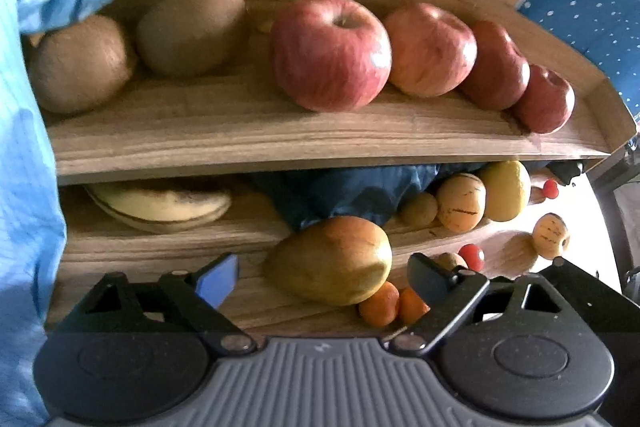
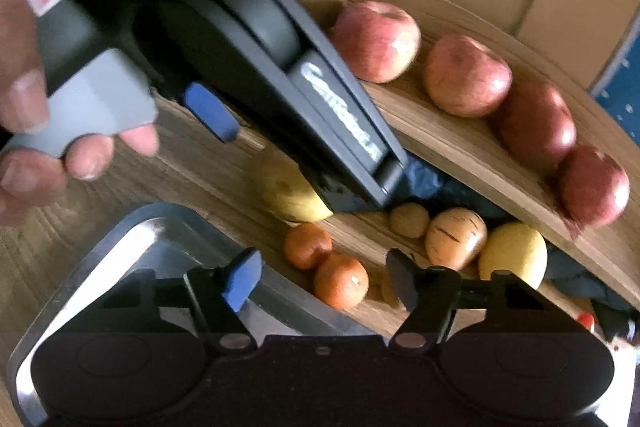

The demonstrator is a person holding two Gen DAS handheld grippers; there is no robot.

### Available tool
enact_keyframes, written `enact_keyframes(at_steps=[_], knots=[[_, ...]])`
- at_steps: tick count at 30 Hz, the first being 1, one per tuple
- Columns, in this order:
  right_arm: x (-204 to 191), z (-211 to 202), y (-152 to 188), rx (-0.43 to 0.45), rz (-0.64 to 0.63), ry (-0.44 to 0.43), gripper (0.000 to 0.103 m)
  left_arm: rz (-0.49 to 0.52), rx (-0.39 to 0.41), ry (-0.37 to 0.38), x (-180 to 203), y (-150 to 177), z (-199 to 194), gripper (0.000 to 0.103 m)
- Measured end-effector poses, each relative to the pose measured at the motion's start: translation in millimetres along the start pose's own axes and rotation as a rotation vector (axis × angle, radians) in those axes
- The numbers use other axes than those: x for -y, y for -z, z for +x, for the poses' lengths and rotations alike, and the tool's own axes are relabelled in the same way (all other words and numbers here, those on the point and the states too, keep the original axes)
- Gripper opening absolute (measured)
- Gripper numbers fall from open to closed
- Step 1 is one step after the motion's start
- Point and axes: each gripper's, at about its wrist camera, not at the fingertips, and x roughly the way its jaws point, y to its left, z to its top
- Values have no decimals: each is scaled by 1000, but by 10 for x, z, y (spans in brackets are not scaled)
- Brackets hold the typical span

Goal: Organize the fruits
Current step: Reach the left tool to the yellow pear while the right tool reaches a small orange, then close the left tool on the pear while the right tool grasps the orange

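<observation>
My left gripper point(image 1: 324, 281) is open, its fingers standing either side of a yellow-red mango point(image 1: 332, 259) on the lower shelf, with small gaps to it. Two oranges point(image 1: 380, 305) lie just right of the mango. Kiwis point(image 1: 80, 63) and several red apples point(image 1: 332, 51) line the upper shelf point(image 1: 240, 143). Bananas point(image 1: 160, 205) lie at the lower left. My right gripper point(image 2: 322, 281) is open above the oranges point(image 2: 340, 281) and holds nothing. In the right wrist view a hand point(image 2: 24, 107) holds the left gripper's housing point(image 2: 256, 39), which hides most of the mango point(image 2: 288, 195).
A metal tray point(image 2: 132, 247) sits under my right gripper's left finger. Striped melons point(image 1: 460, 203), a lemon point(image 1: 506, 191) and a small brown fruit point(image 1: 418, 209) sit at the lower right beside dark blue cloth point(image 1: 352, 187). A blue sleeve point(image 1: 24, 187) fills the left edge.
</observation>
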Motion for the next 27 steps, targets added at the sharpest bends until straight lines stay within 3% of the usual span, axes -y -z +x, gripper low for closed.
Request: enact_keyframes(at_steps=[6,25,26,27], knots=[[-35,104,-97,-13,-46,-19,42,-36,-30,26,-59,-38,95,83],[-160,329,-244,-100,-196,-13,37,-73,-43,63,-144,-41,143,78],[-167,313,-232,-103,-204,-10,30,-72,-41,62,-142,-38,143,78],[-195,321,-238,-109,-209,-12,29,-73,-39,62,-143,-34,142,78]])
